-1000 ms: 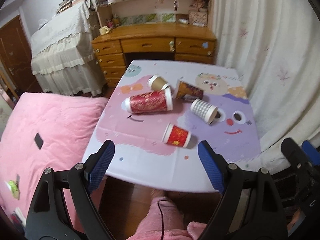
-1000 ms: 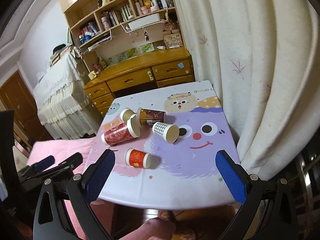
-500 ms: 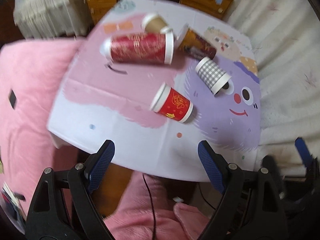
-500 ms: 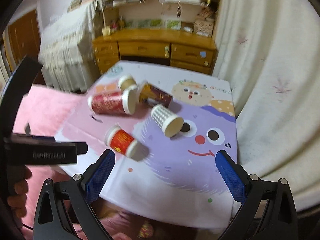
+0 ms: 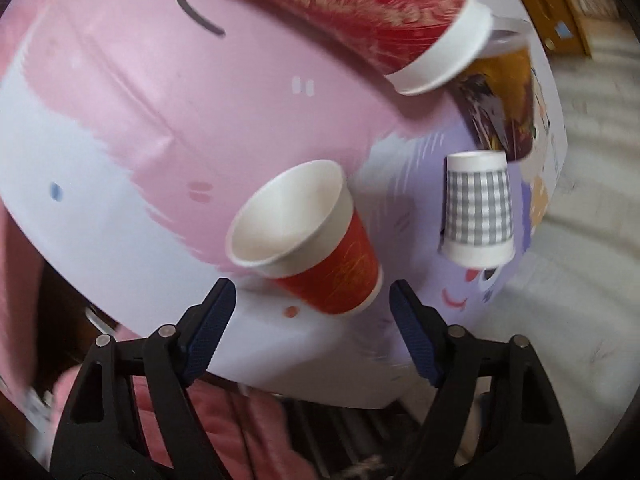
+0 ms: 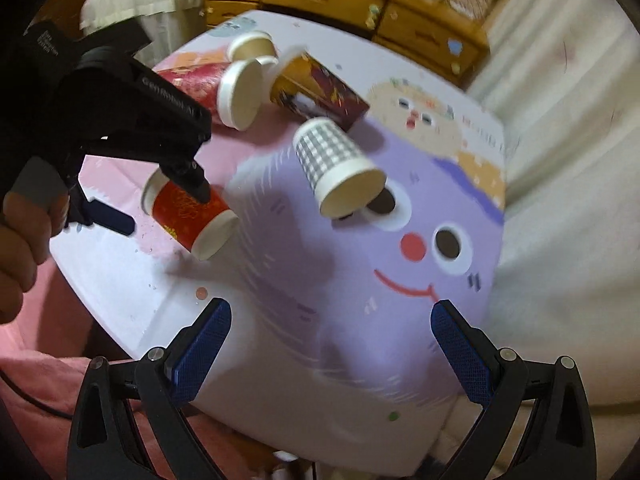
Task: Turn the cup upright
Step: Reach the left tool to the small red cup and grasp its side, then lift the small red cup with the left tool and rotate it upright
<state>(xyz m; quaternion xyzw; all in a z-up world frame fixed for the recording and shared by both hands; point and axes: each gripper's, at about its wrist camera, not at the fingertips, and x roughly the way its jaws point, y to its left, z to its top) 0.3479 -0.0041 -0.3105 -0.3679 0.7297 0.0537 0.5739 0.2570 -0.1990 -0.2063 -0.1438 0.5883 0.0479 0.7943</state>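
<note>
Five paper cups lie on their sides on a small table (image 6: 280,360) covered with a pastel cartoon-face cloth. Nearest the front edge is the small red cup (image 5: 316,240), its white mouth turned toward the left gripper (image 5: 312,332), whose two blue-padded fingers (image 5: 210,330) are spread wide to either side of the cup's base without touching it; the right wrist view shows that gripper straddling the cup from above. Well apart from it, near the cloth's printed eyes, lies one grey-checked cup (image 6: 336,168). Farther back, three cups cluster together: one tall red cup with gold print (image 6: 216,88), one brown patterned cup (image 6: 320,88) just beside it, and one small tan cup (image 6: 252,46) behind them. The right gripper (image 6: 332,352) hangs over the near edge of the table with its fingers splayed wide and nothing between them. A wooden desk with drawers (image 6: 360,4) stands behind the table, and a pale curtain (image 6: 580,120) hangs at the right.
</note>
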